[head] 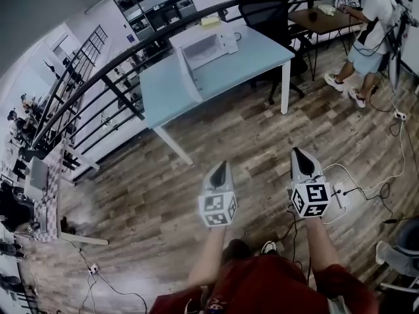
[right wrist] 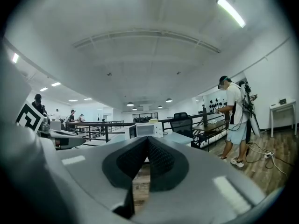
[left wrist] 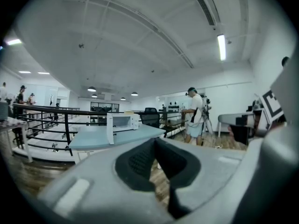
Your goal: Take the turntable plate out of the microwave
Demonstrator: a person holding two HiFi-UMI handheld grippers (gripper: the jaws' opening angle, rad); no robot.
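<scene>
A white microwave [head: 208, 46] stands on a light blue table [head: 242, 67] across the wooden floor, its door [head: 185, 77] swung open to the left. The cavity looks pale, and I cannot make out the turntable plate from here. The microwave [left wrist: 122, 121] is small and distant in the left gripper view, and the same microwave [right wrist: 145, 129] sits just above the jaws in the right gripper view. My left gripper [head: 220, 167] and right gripper [head: 298, 153] are held side by side over the floor, well short of the table. Both are shut with nothing between them.
A black railing [head: 111, 77] runs behind the table. A black office chair [head: 268, 12] stands at its far right corner, next to a brown table [head: 324, 19] with a person [head: 370, 25] beside it. Cables and a power strip [head: 340, 193] lie on the floor near my right gripper.
</scene>
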